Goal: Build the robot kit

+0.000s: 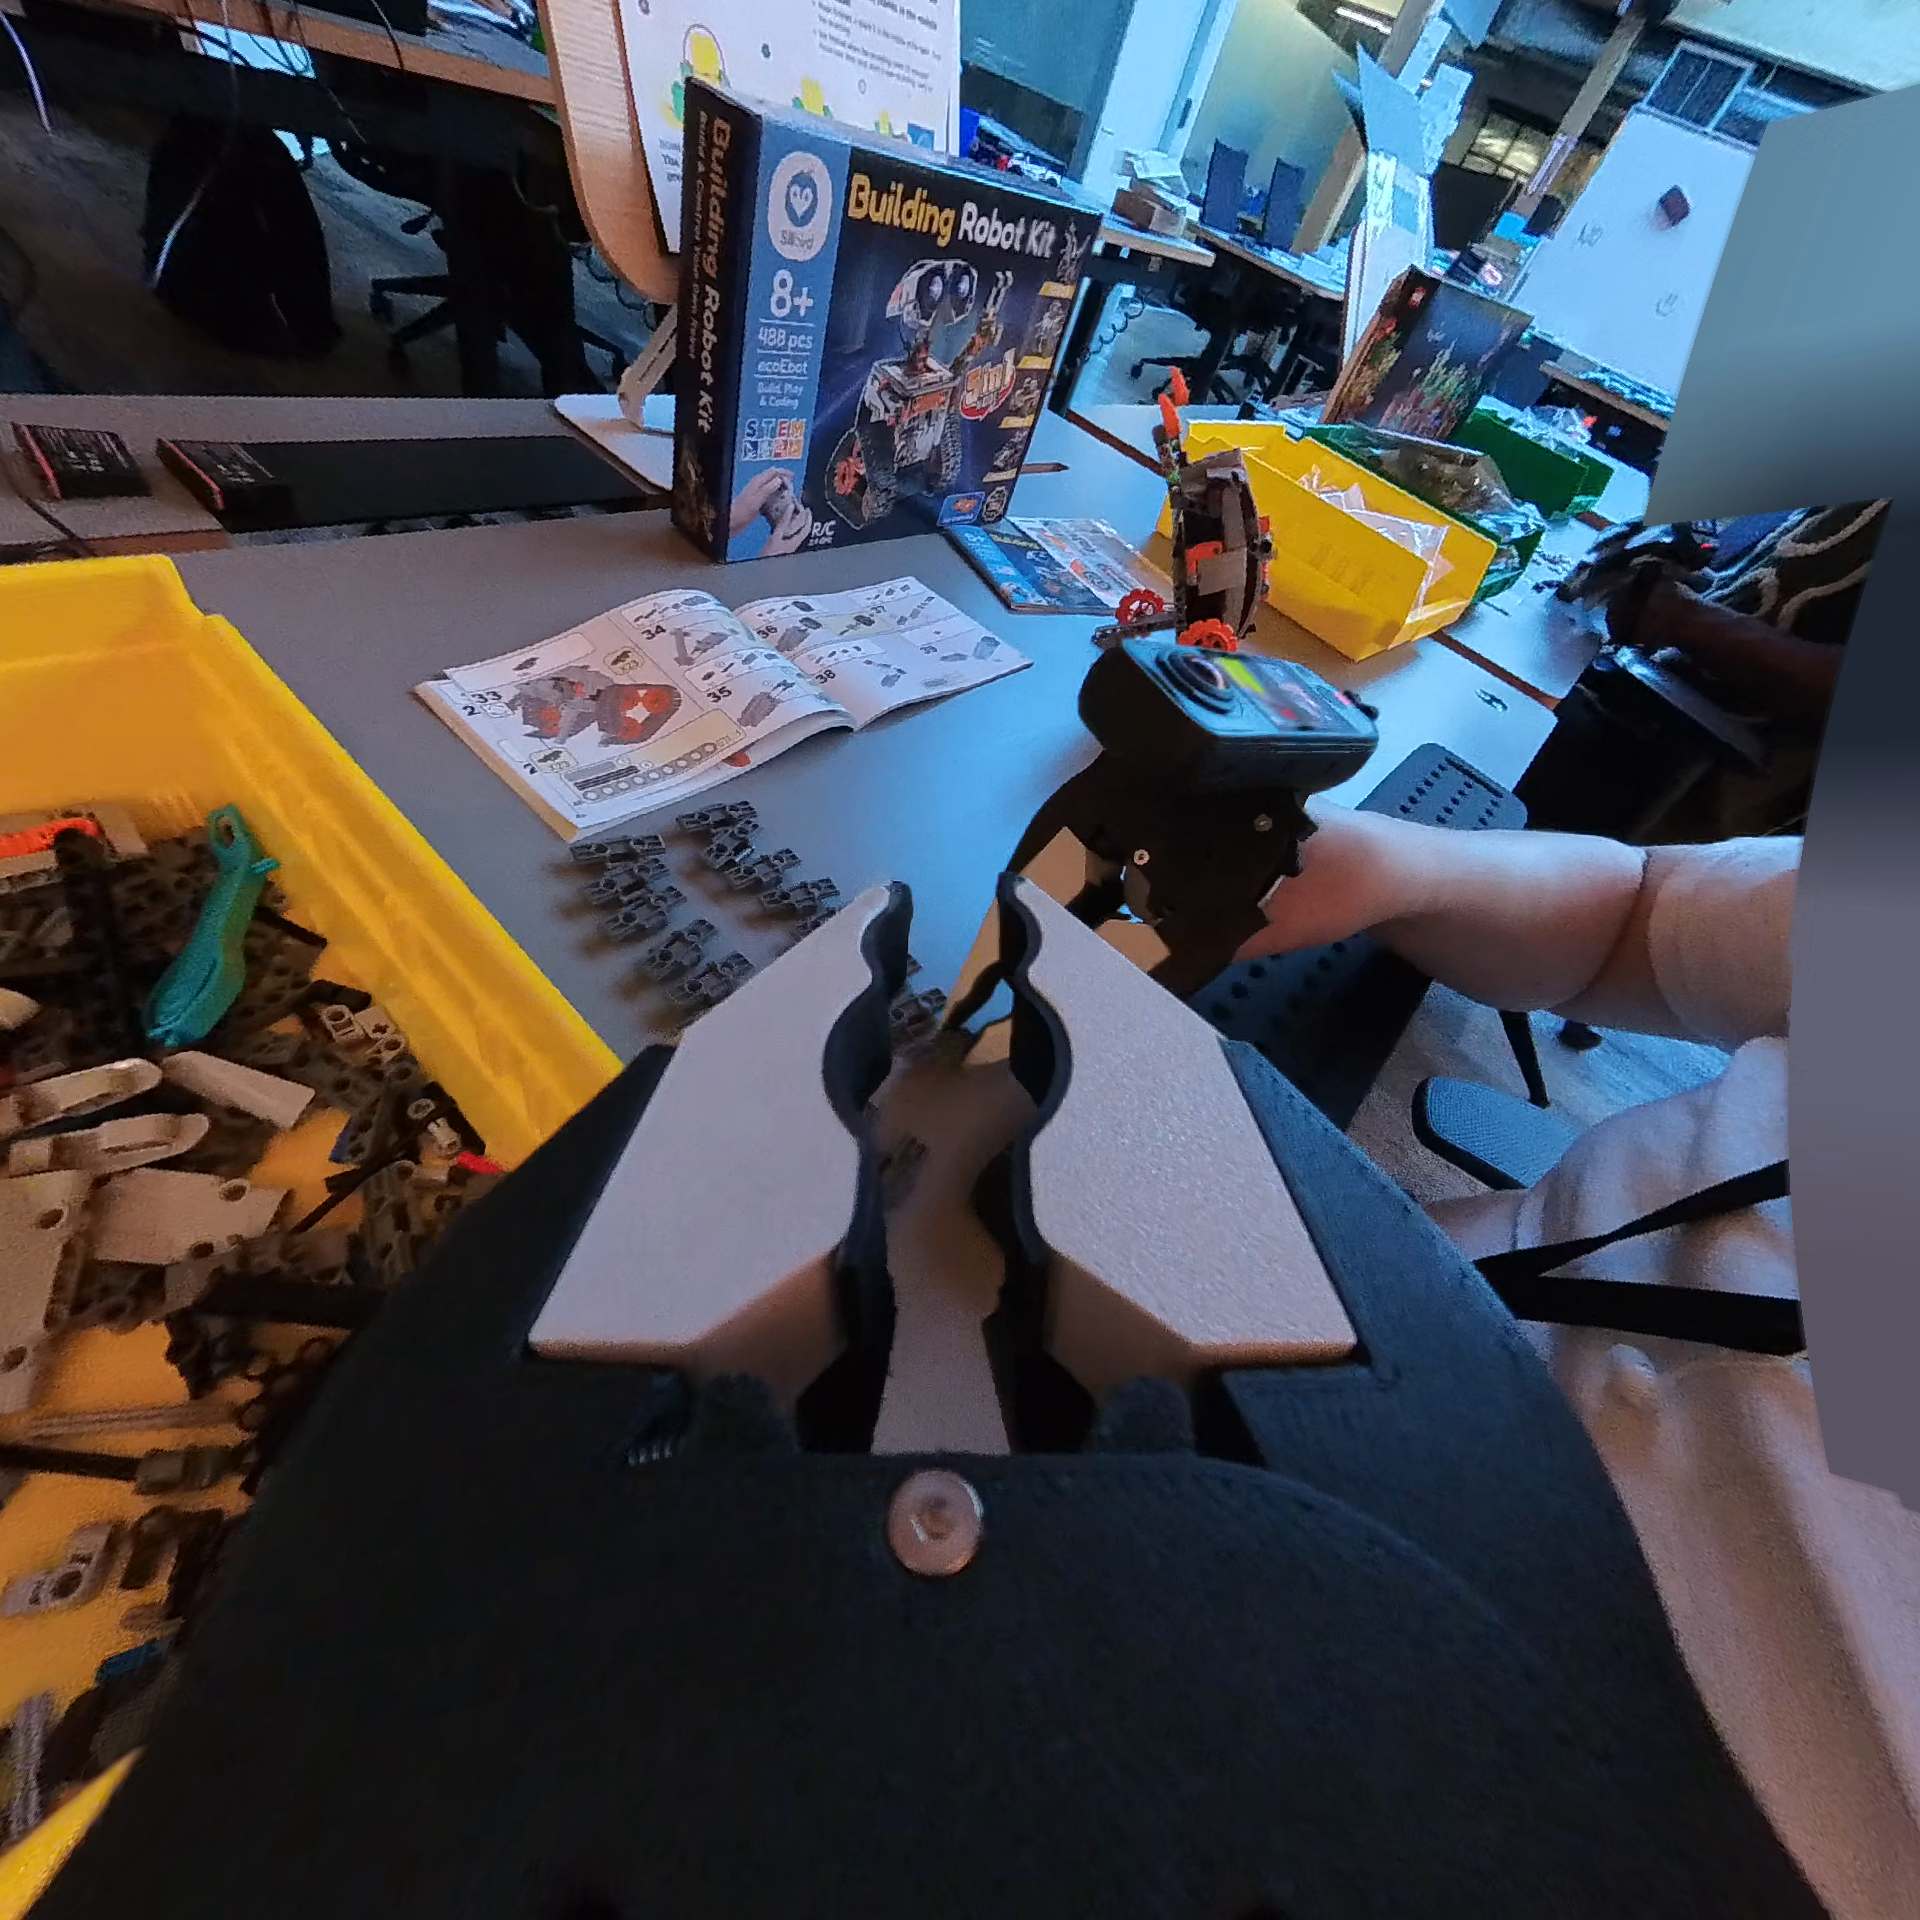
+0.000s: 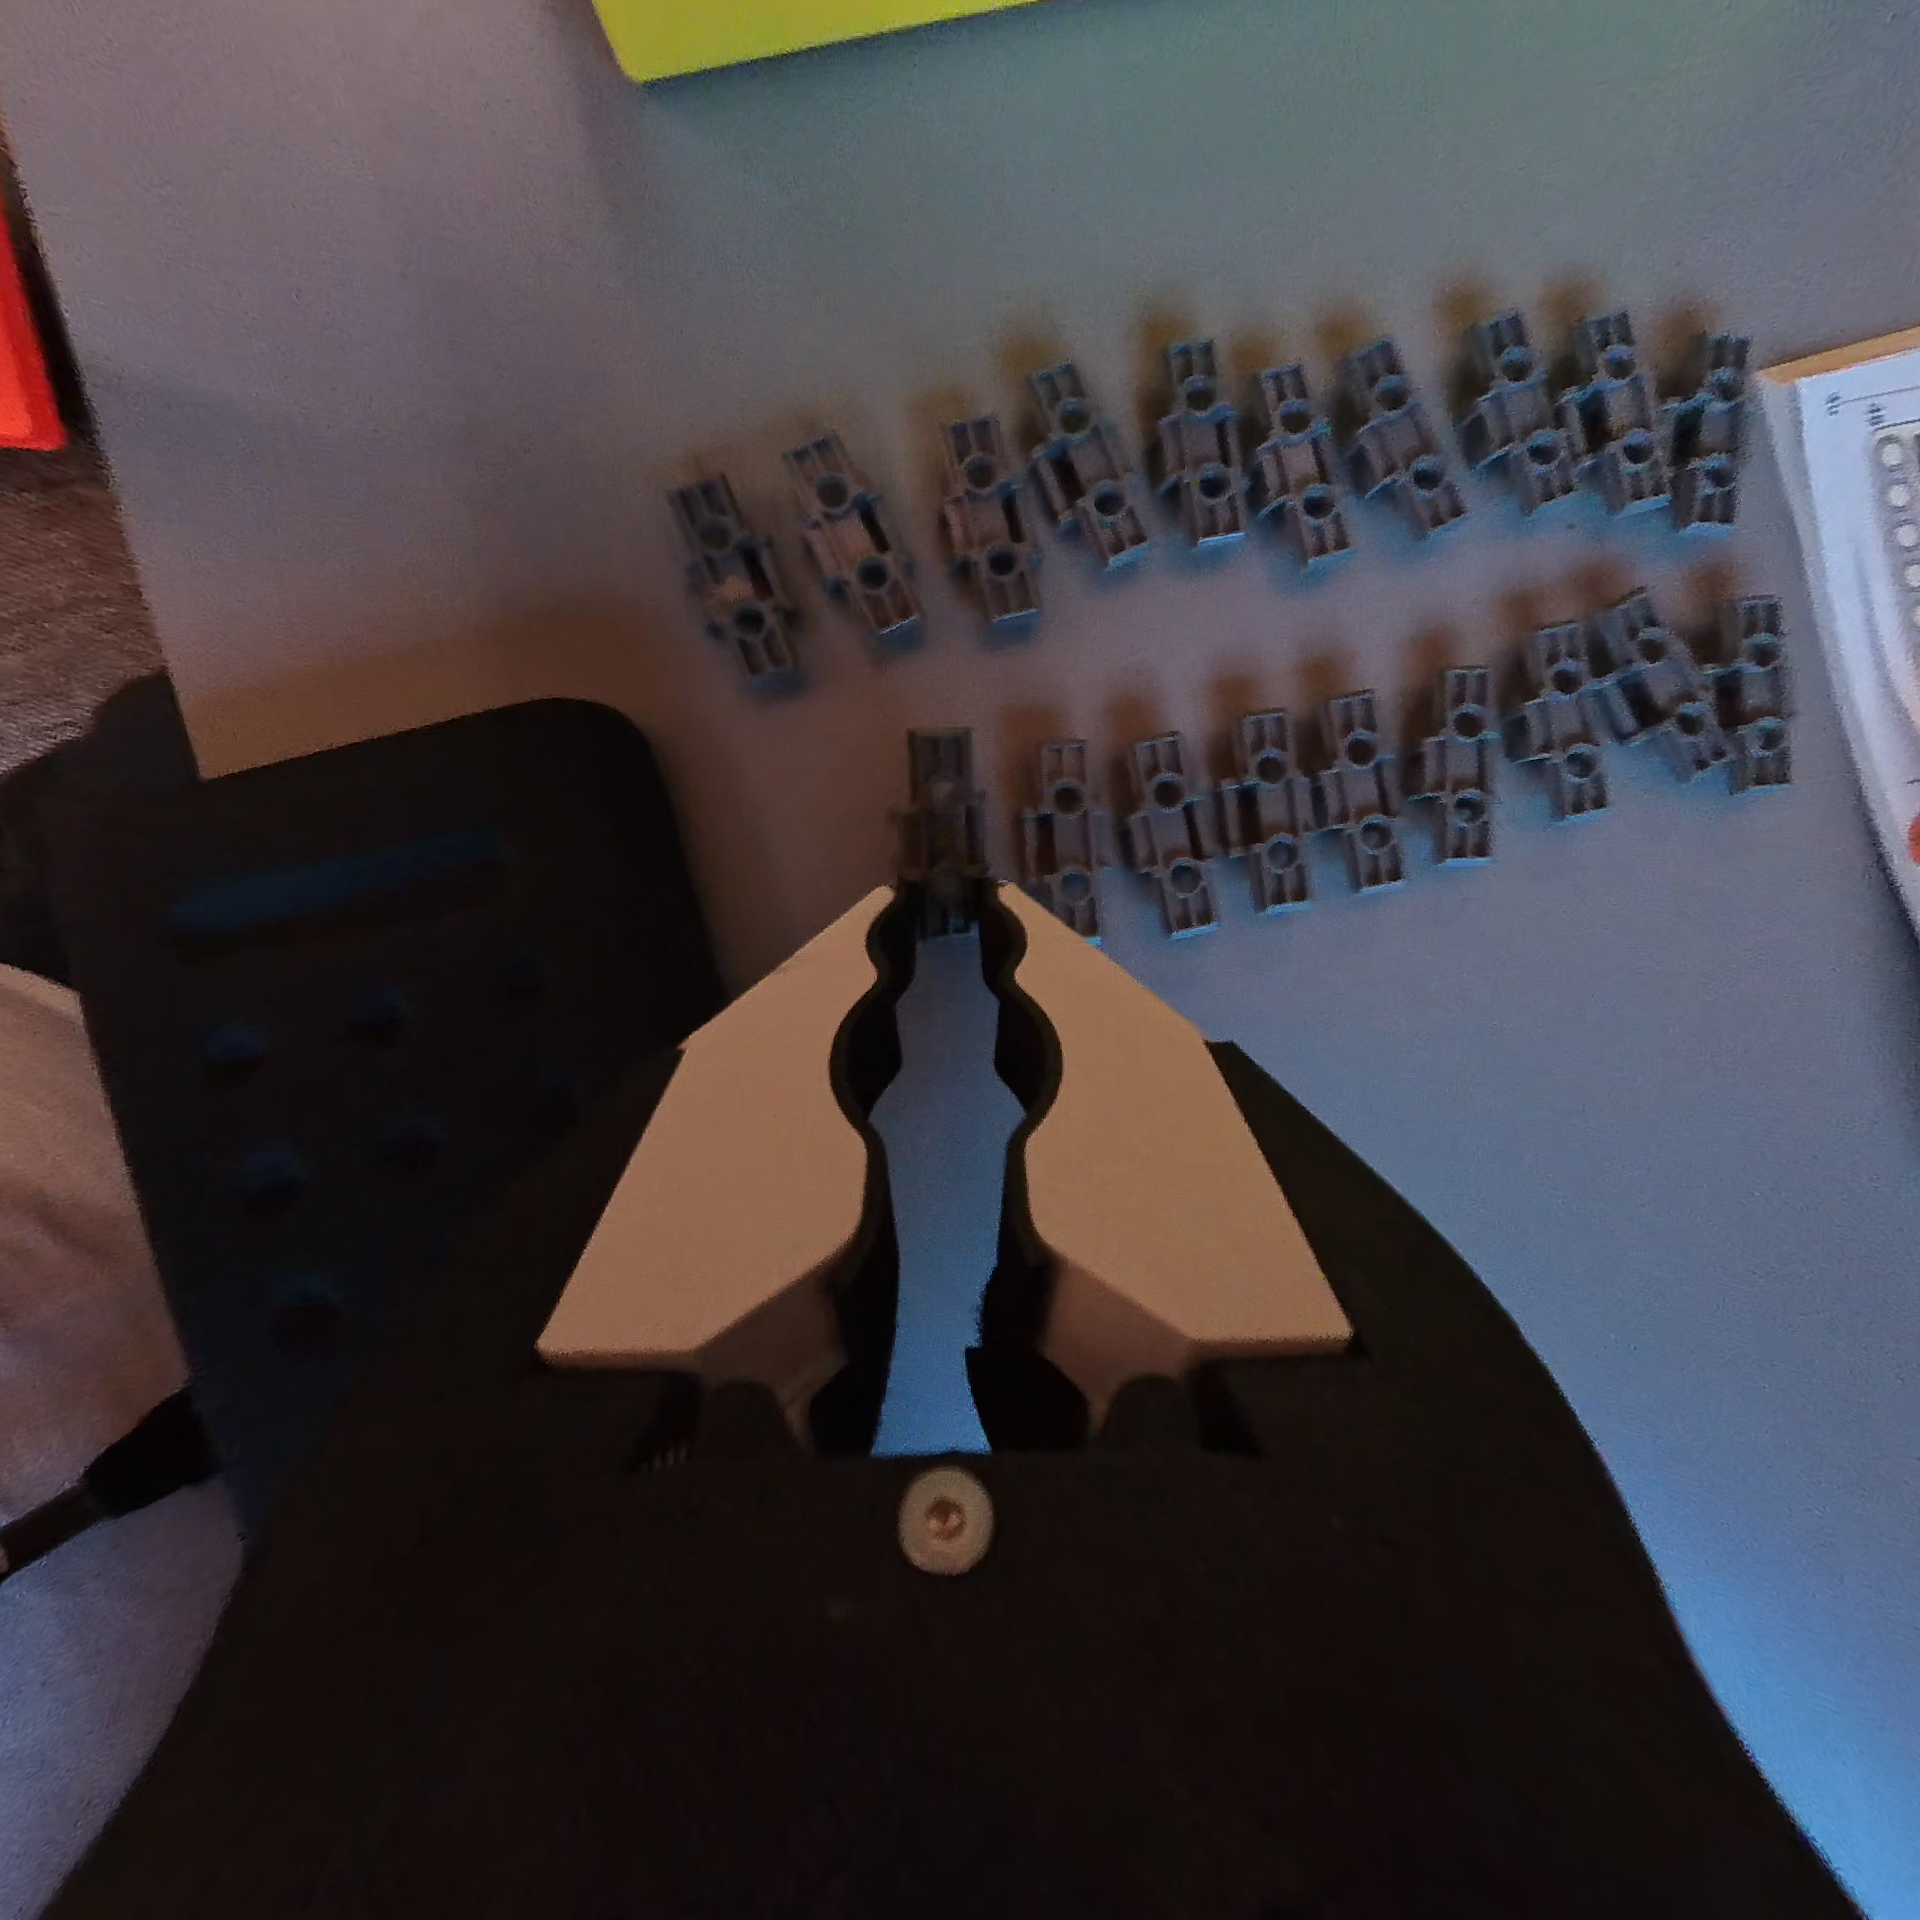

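Two rows of small grey connector pieces [image 2: 1299, 457] lie on the grey table [image 2: 1403, 1143]; they also show in the left wrist view [image 1: 707, 894]. My right gripper [image 2: 945, 899] is shut on one grey connector piece [image 2: 940, 800] at the near row's left end, just over the table. In the left wrist view the right gripper [image 1: 961, 1023], held by a hand [image 1: 1455, 904], points down at the table edge. My left gripper [image 1: 951, 899] hovers above it, its jaws a little apart and empty.
A yellow bin [image 1: 343, 831] of loose parts and a teal tool [image 1: 208, 935] is at the left. An open instruction booklet [image 1: 717, 686], a kit box [image 1: 883, 343], a partly built model [image 1: 1216, 540] and a second yellow bin [image 1: 1351, 561] lie beyond. A black chair [image 2: 395, 987] is by the table edge. Tip to tip, the grippers are about 20 cm apart.
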The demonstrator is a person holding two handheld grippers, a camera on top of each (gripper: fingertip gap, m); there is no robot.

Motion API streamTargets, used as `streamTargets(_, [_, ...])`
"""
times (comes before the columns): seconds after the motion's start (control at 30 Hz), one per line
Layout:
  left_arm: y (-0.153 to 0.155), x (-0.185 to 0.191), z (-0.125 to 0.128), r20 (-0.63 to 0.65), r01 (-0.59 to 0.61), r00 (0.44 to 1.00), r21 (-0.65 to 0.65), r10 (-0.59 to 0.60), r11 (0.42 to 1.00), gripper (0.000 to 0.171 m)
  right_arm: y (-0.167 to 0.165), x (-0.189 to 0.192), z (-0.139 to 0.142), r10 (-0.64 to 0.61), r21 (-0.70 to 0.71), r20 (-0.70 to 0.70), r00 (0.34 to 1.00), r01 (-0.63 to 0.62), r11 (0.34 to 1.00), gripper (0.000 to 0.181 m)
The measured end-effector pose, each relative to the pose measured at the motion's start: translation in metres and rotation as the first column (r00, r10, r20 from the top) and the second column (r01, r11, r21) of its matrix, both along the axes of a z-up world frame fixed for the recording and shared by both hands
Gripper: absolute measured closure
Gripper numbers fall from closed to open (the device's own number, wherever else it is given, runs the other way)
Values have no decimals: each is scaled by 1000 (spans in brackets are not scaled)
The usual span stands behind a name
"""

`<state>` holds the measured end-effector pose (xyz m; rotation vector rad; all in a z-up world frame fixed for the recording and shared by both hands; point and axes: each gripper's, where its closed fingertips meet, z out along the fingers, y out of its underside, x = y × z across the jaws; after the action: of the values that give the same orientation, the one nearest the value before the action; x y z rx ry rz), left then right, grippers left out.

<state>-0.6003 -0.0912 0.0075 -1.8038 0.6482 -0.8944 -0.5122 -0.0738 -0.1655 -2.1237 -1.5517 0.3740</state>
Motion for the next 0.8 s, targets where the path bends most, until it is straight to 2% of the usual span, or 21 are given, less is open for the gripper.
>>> streamTargets(0.13, [-10,-2,1,14,14,1000,5,-14,1000,157,5,2,0,-15,46,42,999,13,999,170])
streamTargets(0.37, [-17,-6,9,6,23,1000,27,-23,999,157,3,4,4,-25,42,12,1000,24,999,166])
streamTargets(0.47, [-16,-11,9,-21,2,1000,39,-1,999,157,2,7,13,-39,53,-42,998,42,998,165])
streamTargets(0.57, [-4,-30,5,-67,-79,994,55,83,995,155,3,17,29,-74,43,-152,986,82,996,166])
streamTargets(0.7, [13,-57,0,-92,-172,980,63,178,983,148,24,48,50,-158,47,-319,934,183,982,165])
streamTargets(0.8, [22,-72,3,-97,-225,967,109,236,968,144,47,84,62,-199,137,-376,905,267,954,163])
